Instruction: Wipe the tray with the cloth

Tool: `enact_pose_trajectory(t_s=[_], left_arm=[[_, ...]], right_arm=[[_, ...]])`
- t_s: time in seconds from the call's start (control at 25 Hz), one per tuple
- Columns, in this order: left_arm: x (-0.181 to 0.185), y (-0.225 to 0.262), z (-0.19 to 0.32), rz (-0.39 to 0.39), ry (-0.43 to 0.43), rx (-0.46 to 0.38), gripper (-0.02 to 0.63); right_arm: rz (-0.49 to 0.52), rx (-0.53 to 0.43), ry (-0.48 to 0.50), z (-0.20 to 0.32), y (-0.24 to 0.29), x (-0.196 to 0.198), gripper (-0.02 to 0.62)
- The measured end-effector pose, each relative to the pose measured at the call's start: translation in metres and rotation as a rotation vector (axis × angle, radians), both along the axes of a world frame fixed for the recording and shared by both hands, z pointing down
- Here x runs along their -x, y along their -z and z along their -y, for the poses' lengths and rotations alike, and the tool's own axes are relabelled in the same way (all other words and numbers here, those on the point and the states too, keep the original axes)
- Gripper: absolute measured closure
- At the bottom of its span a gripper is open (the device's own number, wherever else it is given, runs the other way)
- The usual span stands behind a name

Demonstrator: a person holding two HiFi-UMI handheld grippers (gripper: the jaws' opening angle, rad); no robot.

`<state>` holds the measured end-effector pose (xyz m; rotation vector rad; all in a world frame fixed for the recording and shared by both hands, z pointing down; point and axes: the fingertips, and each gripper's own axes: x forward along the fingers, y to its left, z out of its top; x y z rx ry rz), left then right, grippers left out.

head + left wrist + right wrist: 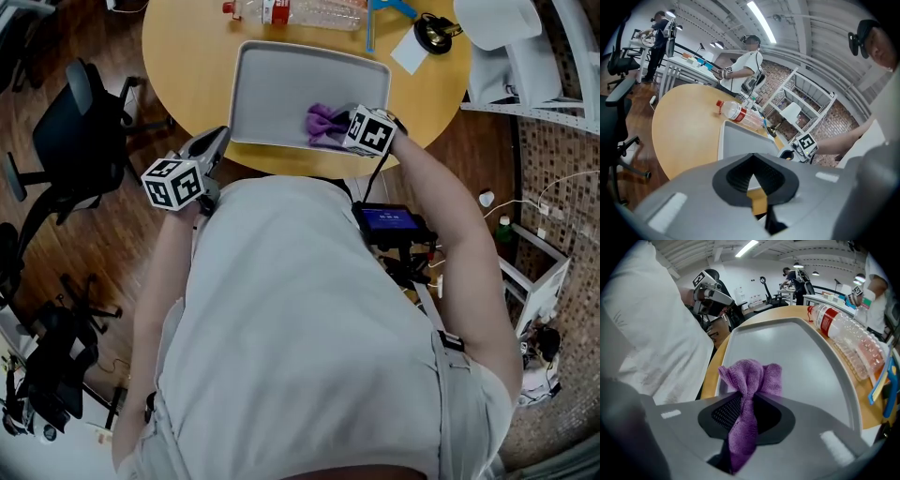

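A round wooden table [187, 56] carries a grey tray [272, 94], a plastic bottle [309, 11] and paper [410, 53].

What we cannot see
The right gripper [345, 131] covers part of the purple cloth [323, 124]; beyond it, the edge crops the bottle [309, 13].

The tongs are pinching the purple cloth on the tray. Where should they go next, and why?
Probably slide the right tongs, shut on the purple cloth, across the tray toward its far side. The cloth sits close to the tray's near edge, and most of the grey floor beyond it lies bare, so that stretch likely needs wiping.
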<state>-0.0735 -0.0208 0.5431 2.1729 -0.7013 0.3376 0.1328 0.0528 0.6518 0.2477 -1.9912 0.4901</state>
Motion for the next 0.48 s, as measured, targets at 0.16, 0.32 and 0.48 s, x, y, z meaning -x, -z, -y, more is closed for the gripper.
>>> enact_pose_trajectory(t_s=[0.16, 0.32, 0.48], left_arm=[[-0.002, -0.003, 0.006, 0.01, 0.024, 0.01, 0.606], [-0.002, -0.01, 0.009, 0.029, 0.039, 0.026, 0.606], [0.005, -0.014, 0.011, 0.045, 0.057, 0.035, 0.606]], right_arm=[[0.001, -0.015, 0.004, 0.025, -0.003, -0.011, 0.511], [-0.004, -0.043, -0.034, 0.061, -0.006, -0.023, 0.511], [-0.038, -0.108, -0.057, 0.107, -0.01, -0.036, 0.509]])
